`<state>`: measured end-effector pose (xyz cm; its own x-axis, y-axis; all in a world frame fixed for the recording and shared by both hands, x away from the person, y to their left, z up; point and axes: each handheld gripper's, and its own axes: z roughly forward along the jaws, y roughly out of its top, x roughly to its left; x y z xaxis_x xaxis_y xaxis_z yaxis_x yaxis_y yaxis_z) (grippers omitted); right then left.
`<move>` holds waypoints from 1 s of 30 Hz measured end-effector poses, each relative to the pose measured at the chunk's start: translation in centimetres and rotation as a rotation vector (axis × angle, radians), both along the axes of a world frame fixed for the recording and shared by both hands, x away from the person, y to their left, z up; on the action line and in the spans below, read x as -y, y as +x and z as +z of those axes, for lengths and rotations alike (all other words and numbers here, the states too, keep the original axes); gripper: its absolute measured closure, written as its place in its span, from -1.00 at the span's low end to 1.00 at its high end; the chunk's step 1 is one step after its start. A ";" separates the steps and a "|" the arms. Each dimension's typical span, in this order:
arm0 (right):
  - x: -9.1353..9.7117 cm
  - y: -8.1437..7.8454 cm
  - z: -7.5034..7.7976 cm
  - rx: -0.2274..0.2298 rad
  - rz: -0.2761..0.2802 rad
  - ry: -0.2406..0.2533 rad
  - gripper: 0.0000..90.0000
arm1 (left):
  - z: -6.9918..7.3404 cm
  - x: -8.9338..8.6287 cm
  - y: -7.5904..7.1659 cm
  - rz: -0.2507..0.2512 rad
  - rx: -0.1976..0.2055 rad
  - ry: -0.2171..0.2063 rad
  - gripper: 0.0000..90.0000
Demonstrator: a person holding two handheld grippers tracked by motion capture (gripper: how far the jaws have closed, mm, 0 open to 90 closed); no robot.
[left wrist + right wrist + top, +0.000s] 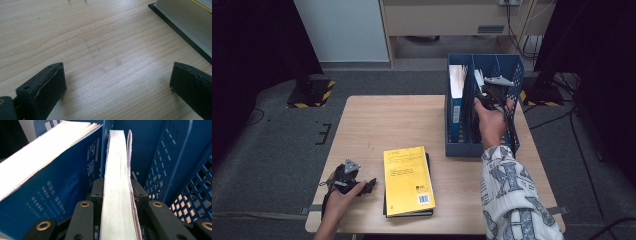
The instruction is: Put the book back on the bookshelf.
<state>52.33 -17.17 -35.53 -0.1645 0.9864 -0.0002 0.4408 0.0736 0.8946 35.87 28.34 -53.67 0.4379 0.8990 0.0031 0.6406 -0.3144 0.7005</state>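
Right gripper (490, 94) clamped on a book (117, 182) in the blue file rack (459, 147), left one idle.

Going left to right: the left gripper (373, 183) rests on the table (377, 120) with jaws wide apart, nothing between them, just beside the yellow book (407, 179) stacked on a black one. Over in the rack, a blue book (57, 185) leans in the left slot, and the pinched book stands on edge in the next slot.

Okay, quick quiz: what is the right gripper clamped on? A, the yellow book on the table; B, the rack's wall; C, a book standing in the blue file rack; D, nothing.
C: in the right gripper view, the right gripper pinches an upright book inside the blue file rack.
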 end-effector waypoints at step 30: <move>-0.4 0.6 -0.1 -0.026 -0.033 0.003 0.64 | 0.0 0.1 0.1 -0.007 0.001 -0.002 -1.00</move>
